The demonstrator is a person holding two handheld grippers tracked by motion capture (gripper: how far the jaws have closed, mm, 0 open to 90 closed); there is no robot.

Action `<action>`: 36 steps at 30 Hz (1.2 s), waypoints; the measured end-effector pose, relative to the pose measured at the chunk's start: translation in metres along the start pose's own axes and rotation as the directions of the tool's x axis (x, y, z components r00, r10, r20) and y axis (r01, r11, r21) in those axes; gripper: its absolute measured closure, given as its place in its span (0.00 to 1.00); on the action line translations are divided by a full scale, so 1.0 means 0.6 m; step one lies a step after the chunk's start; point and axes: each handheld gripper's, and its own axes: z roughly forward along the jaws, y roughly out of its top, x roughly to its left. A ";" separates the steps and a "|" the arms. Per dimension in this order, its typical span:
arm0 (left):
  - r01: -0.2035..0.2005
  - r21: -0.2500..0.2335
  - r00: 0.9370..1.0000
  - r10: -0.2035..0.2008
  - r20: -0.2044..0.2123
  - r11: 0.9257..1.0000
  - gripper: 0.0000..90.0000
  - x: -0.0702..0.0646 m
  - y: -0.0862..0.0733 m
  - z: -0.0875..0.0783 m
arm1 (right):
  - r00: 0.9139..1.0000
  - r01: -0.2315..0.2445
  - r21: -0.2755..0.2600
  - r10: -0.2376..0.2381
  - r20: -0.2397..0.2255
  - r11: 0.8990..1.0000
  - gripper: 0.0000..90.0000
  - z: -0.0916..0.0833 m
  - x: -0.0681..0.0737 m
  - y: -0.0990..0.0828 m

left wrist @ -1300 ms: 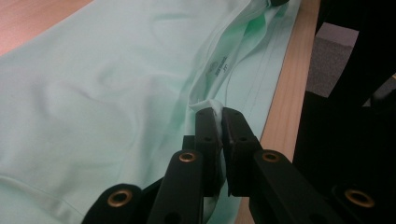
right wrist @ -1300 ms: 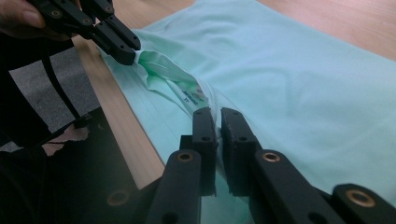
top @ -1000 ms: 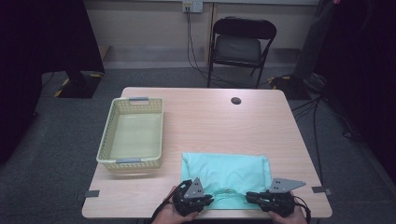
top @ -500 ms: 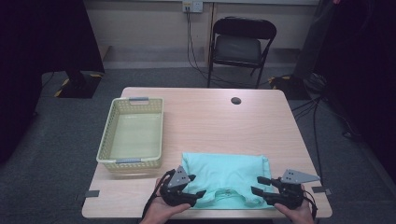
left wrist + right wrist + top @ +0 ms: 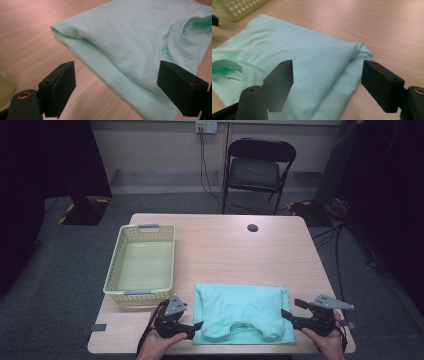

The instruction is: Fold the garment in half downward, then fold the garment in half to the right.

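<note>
A mint-green T-shirt (image 5: 240, 312) lies folded flat at the near middle of the wooden table (image 5: 240, 250), its collar toward the near edge. My left gripper (image 5: 196, 326) rests just off the shirt's left edge, and my right gripper (image 5: 290, 309) just off its right edge. Both have just been opening their jaws and stand open, pressing on nothing. In the left gripper view the shirt (image 5: 130, 37) lies on the table beyond the left gripper (image 5: 120, 82). In the right gripper view the folded edge of the shirt (image 5: 299, 50) lies under the right gripper (image 5: 328, 80).
A pale yellow plastic basket (image 5: 114, 270) stands on the left of the table, close behind my left hand; its corner (image 5: 242, 7) appears in the right gripper view. A small black disc (image 5: 252, 227) lies at the far edge. A folding chair (image 5: 260, 170) stands behind the table.
Both grippers have let go of the shirt's near edge, opened, and moved outward to its left and right sides. The shirt now lies spread further toward the near edge.
</note>
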 end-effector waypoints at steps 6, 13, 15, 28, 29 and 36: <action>-0.002 0.073 0.997 0.008 -0.082 0.997 0.19 0.007 -0.009 0.010 | 0.996 -0.022 0.051 0.017 0.089 0.998 0.27 0.010 -0.027 -0.019; -0.002 0.141 0.991 0.020 -0.129 0.990 0.18 0.015 -0.017 0.025 | 0.988 -0.059 0.127 0.040 0.146 0.990 0.27 0.030 -0.045 -0.037; 0.002 0.135 0.990 0.018 -0.139 0.991 0.17 0.014 -0.018 0.025 | 0.987 -0.055 0.132 0.034 0.159 0.990 0.27 0.030 -0.044 -0.038; -0.007 0.109 0.991 0.021 -0.134 0.994 0.13 0.015 -0.020 0.031 | 0.979 -0.014 0.134 -0.014 0.204 0.991 0.26 0.032 -0.040 -0.043; -0.011 0.113 0.991 0.026 -0.130 0.993 0.13 0.016 -0.020 0.031 | 0.980 -0.023 0.136 -0.004 0.197 0.990 0.26 0.032 -0.040 -0.041; -0.011 0.142 0.992 0.028 -0.122 0.990 0.15 0.018 -0.015 0.028 | 0.989 -0.071 0.127 0.053 0.142 0.989 0.23 0.025 -0.033 -0.028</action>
